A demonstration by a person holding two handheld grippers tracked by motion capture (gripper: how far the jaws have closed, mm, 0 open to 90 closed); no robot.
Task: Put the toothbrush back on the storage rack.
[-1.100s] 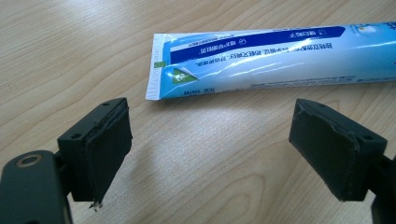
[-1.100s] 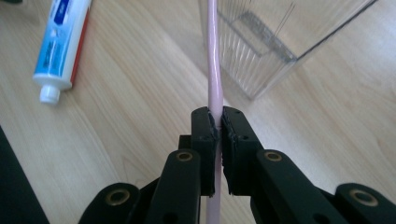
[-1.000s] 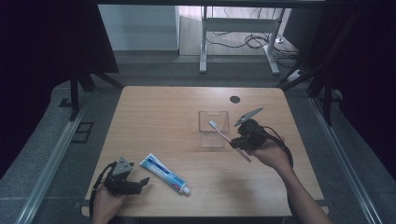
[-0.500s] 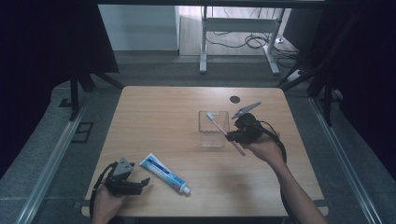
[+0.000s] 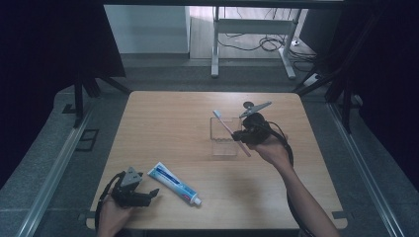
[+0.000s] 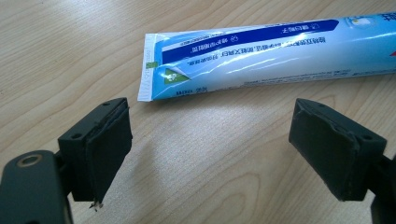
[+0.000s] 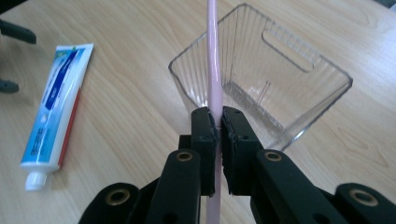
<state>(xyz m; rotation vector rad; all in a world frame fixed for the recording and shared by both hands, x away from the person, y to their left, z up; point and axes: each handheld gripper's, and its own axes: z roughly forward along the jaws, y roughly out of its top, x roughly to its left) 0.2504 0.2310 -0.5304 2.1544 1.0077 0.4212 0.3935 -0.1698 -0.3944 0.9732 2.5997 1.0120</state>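
My right gripper (image 7: 218,122) clamped a pink toothbrush (image 7: 214,60) above the clear plastic box (image 7: 285,74) on the table (image 5: 163,118). My left gripper (image 6: 210,154) rested low, its 2 jaws apart, near the toothpaste tube (image 6: 275,56).

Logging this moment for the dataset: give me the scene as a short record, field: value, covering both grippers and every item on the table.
surface: wooden table
left gripper: open, jaws wide apart, holding nothing, low at the near left of the table
right gripper: shut on the pink toothbrush, raised beside the clear bin
toothbrush: shaft clamped between the jaws, bristle end pointing away over the bin
clear bin: transparent, ribbed, upright, nothing lying in it
toothpaste tube: lying flat, white cap on, just ahead of the left gripper, untouched
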